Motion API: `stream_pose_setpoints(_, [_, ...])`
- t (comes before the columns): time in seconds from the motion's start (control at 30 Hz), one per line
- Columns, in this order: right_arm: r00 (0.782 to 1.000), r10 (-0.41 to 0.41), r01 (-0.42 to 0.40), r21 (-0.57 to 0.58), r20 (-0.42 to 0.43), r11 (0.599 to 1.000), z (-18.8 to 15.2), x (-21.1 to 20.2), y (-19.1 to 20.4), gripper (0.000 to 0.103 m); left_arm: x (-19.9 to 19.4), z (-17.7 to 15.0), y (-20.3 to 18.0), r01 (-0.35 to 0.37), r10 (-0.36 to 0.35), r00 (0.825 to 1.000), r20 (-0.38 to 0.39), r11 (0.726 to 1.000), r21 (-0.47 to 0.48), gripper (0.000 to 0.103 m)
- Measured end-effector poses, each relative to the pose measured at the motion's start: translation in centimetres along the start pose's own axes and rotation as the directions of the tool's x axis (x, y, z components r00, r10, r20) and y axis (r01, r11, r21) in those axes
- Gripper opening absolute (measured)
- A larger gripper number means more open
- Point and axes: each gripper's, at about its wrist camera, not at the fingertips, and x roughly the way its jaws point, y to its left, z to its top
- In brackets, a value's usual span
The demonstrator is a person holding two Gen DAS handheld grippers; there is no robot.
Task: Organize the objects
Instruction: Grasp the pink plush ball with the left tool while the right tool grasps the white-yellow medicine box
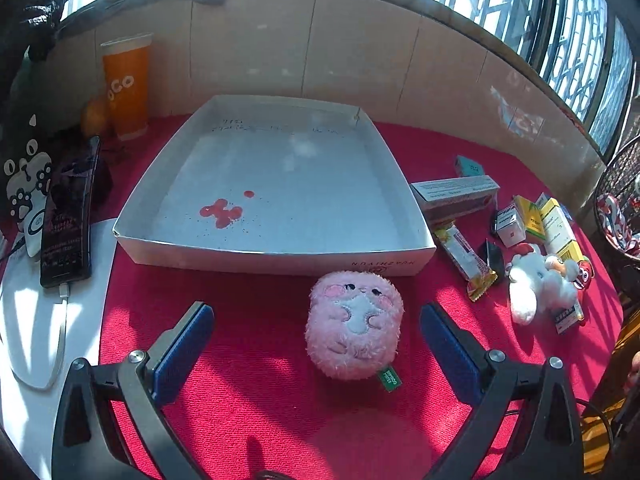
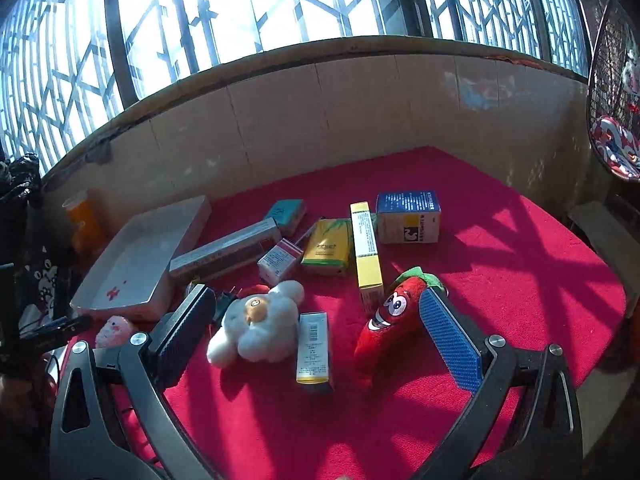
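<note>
Left wrist view: our left tool [image 1: 316, 344] gapes around the pink plush [image 1: 354, 326] before the white tray [image 1: 276, 258]; closing off-centre, we'd squirt it sideways.

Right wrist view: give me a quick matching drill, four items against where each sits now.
Items:
1. fluffy white egg plush
2. red chili plush
3. blue-and-white carton
4. shallow white cardboard tray

Places:
A. far left, beside the orange cup
B. against the right tool's blue pad
C. farthest back on the red mat
D. near the right tool's dark pad

Pairs: 1-D, 2-B, 3-C, 4-A
</note>
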Motion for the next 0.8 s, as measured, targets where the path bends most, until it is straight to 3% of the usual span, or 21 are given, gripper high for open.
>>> stream_pose_setpoints(0.13, [0.998,0.028,-0.034,-0.126,-0.054,0.991,-2.1,2.3,1.5,0.102,1.0,-0.8,-1.0,-0.010,0.011,1.000,-0.026,0.999,0.041,0.103])
stream_pose_setpoints(0.23, [0.991,0.049,-0.063,-0.113,-0.121,0.992,-2.8,4.4,1.1,0.098,1.7,-1.0,-1.7,-0.018,0.020,0.999,-0.040,0.997,0.070,0.103])
stream_pose_setpoints(0.33, [0.984,0.059,-0.080,-0.118,-0.170,0.990,-3.4,6.1,0.8,0.087,2.4,-1.1,-2.2,-0.015,0.021,0.998,-0.060,0.995,0.094,0.103])
stream_pose_setpoints(0.63, [0.969,0.058,-0.092,-0.131,-0.240,0.987,-4.6,8.8,1.0,0.076,4.0,-0.7,-3.0,-0.022,0.033,0.996,-0.088,0.992,0.121,0.103])
stream_pose_setpoints(0.8, [0.974,0.038,-0.074,-0.156,-0.223,0.985,-4.8,8.9,1.1,0.067,4.6,-0.5,-3.3,-0.018,0.031,0.995,-0.099,0.991,0.132,0.103])
